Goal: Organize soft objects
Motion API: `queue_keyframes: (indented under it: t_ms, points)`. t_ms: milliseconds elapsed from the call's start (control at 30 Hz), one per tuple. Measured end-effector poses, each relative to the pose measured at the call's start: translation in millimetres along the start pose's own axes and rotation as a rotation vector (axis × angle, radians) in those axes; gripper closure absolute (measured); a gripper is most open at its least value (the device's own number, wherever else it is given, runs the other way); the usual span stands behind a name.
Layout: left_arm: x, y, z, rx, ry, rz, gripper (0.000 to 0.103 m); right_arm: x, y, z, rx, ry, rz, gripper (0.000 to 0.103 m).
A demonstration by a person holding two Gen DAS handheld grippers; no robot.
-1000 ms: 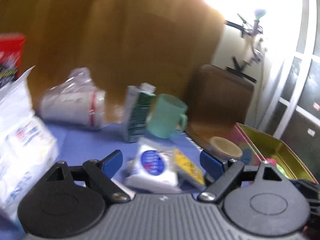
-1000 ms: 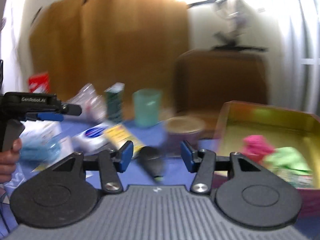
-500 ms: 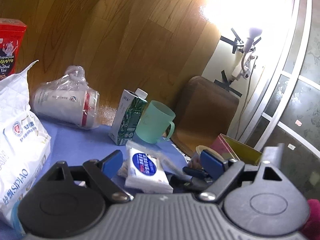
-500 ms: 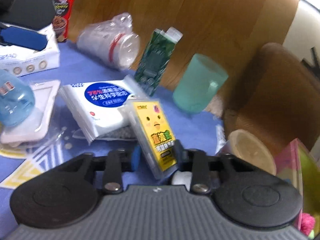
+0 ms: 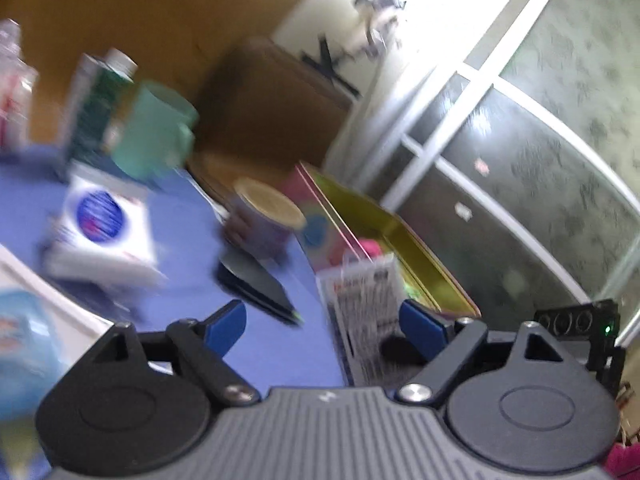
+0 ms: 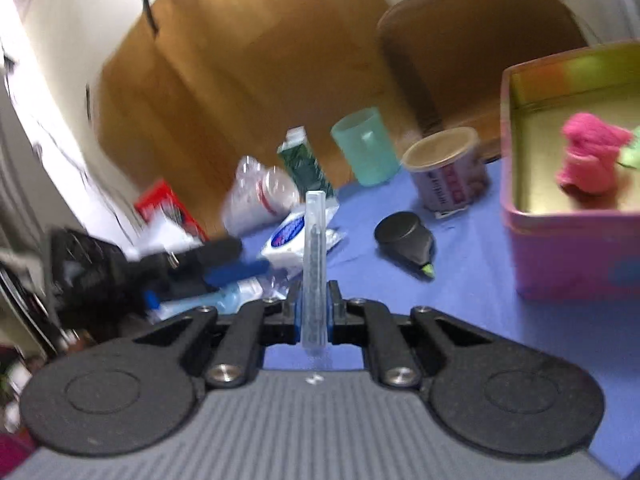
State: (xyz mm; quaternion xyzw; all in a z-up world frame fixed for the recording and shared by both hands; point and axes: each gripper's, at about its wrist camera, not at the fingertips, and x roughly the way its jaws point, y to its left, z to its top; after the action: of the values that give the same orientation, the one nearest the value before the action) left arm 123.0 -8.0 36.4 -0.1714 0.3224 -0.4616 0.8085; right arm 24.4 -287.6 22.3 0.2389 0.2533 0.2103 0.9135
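Note:
My right gripper (image 6: pixel 314 308) is shut on a small yellow packet (image 6: pixel 314 264), which stands edge-on above the blue table. The left wrist view shows the same packet (image 5: pixel 364 304) by its white printed back, in front of the tin. My left gripper (image 5: pixel 322 322) is open with its jaws closing. The packet shows in their gap near the right finger, and the pads do not press on it. A pink tin (image 6: pixel 560 248) with a gold inside holds a pink soft thing (image 6: pixel 592 156) and a green one (image 6: pixel 630 148). A white tissue pack (image 5: pixel 100 220) lies on the table.
On the blue table stand a teal mug (image 6: pixel 364 148), a green carton (image 6: pixel 304 164) and a tan-lidded tub (image 6: pixel 448 172). A black highlighter (image 6: pixel 408 240) lies near the tin. Bagged cups (image 6: pixel 256 200) and a red box (image 6: pixel 168 208) sit at the left, a brown chair (image 6: pixel 460 40) behind.
The right gripper shut on the yellow packet, lifted it and rolled it edge-on. The left view swung right toward the tin, and the packet now shows between the left fingers.

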Motion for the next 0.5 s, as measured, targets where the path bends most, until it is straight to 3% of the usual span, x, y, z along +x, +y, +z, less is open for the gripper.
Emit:
queue_keyframes:
  t_ms: [33,200,333,500]
  points:
    - [8,-4,-1,-0.016,0.025,-0.021,0.023,-6,-2,-2,0.012,-0.014,0.006,0.089]
    - [42,-25,5,-0.079,0.065,-0.121,0.054,-27,-17,2,0.054,-0.071,0.0,0.089]
    - [81,-57,24,-0.032,0.079,-0.133,0.053,-51,-36,11,0.083,-0.158,-0.037,0.089]
    - [145,-95,46,0.024,0.115,-0.087,0.05,-68,-57,33,0.053,-0.26,-0.199,0.089]
